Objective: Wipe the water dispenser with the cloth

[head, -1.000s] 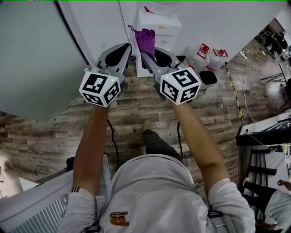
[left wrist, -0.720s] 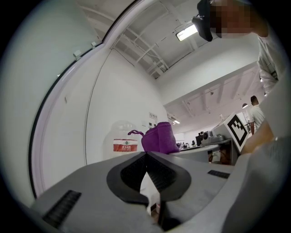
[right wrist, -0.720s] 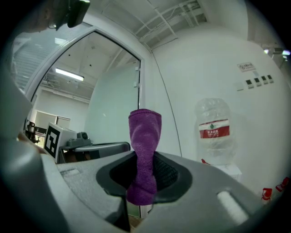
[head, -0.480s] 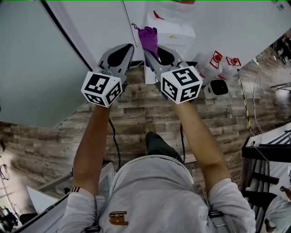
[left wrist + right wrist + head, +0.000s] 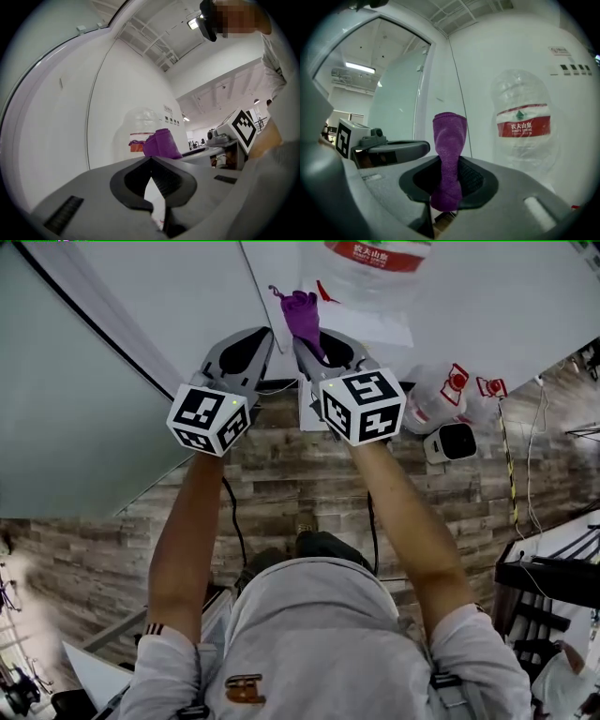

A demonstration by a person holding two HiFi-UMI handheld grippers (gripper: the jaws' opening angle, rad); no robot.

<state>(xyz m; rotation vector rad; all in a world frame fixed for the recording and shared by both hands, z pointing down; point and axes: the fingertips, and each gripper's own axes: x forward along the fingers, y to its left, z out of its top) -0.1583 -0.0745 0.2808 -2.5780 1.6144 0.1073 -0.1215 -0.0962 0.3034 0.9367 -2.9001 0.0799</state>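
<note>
Wood-plank flooring (image 5: 281, 484) and white wall panels frame the head view, where the white water dispenser (image 5: 361, 320) and the red-labelled bottle (image 5: 378, 254) on top of it have slid closer than a second ago, a sign the person has stepped in and wiping is about to start rather than under way. The right tongs (image 5: 309, 338) carry the purple cloth (image 5: 302, 313) upright, its tip just short of the dispenser's front, with the left tongs (image 5: 255, 345) alongside. Spare bottles (image 5: 436, 390) stand on the floor to the right. From the left gripper view, the left tongs (image 5: 151, 160) are closed tip to tip on nothing, the cloth (image 5: 161, 143) and bottle (image 5: 140, 126) showing beyond them. From the right gripper view, the right tongs (image 5: 449, 180) pinch the cloth (image 5: 450, 140) at its lower end, the free end standing tall beside the bottle (image 5: 524, 126). That bottle looks clear and slightly crumpled; no water line shows, so how much it holds cannot be told.
</note>
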